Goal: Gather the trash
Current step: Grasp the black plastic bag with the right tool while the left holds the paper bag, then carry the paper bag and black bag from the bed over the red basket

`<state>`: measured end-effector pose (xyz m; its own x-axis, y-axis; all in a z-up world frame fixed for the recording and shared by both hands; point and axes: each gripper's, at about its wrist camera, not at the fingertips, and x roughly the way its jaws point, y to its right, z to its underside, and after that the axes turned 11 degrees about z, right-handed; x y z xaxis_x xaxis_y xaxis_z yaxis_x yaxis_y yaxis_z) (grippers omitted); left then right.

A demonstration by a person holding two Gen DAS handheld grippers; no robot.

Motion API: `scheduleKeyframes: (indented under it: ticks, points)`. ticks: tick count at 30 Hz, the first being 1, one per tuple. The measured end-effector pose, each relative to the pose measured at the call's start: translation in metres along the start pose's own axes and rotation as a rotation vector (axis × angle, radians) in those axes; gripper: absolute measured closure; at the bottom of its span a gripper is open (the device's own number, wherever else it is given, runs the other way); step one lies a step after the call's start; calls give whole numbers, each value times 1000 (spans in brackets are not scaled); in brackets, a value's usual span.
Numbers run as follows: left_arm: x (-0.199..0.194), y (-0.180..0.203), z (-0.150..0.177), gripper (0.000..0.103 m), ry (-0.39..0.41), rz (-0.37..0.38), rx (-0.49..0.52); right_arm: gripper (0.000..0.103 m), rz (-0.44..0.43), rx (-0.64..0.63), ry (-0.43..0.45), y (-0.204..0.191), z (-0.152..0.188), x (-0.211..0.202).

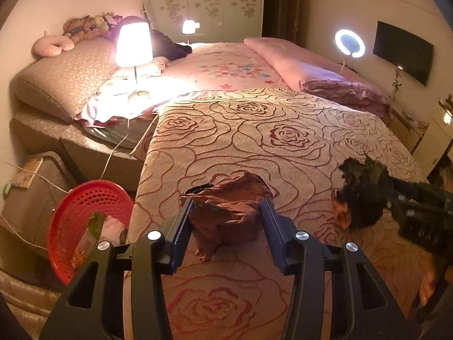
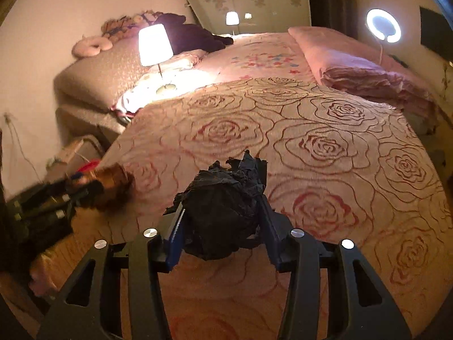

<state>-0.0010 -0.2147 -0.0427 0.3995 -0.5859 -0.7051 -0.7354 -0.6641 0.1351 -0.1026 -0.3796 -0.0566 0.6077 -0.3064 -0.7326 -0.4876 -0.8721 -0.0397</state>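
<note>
A crumpled brown paper wad (image 1: 226, 215) sits between the blue fingers of my left gripper (image 1: 226, 202), which is shut on it just above the rose-patterned bedspread (image 1: 283, 141). Lower left of it, beside the bed, a red mesh basket (image 1: 85, 198) holds a few scraps. My right gripper (image 2: 222, 206) is shut on a crumpled black paper wad (image 2: 223, 215), held over the same bedspread (image 2: 325, 147). In the left wrist view the black wad (image 1: 362, 189) shows at the right. The brown wad (image 2: 113, 182) shows blurred at the left of the right wrist view.
A lit table lamp (image 1: 133, 45) stands on the bed near the pillows, its cord trailing off the edge. A folded pink quilt (image 1: 311, 68) lies along the far right side. A ring light (image 1: 349, 42) glows behind it. A grey case (image 1: 31, 195) stands beside the basket.
</note>
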Motion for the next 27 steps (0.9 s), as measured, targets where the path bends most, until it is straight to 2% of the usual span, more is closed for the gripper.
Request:
scheduleKeyframes:
  ticks: [6,11,12,13,16,27]
  points:
    - [-3,-1,6,57,-9,-13,1,41,-3,3,-14,-2,11,-2]
    - [-5,4,10,57,-10,-28,21,41,11,-11,-3,-5,15,-2]
    - [-5,5,10,57,-10,-29,23,44,15,-18,-5,-6,16,-2]
    - [-6,5,10,57,-10,-31,25,52,12,-21,-12,-7,18,0]
    - [-7,6,12,57,-9,-36,27,57,-1,-7,-21,-6,21,2]
    - [-19,-4,9,57,21,-51,13,59,-22,5,5,-8,18,-7]
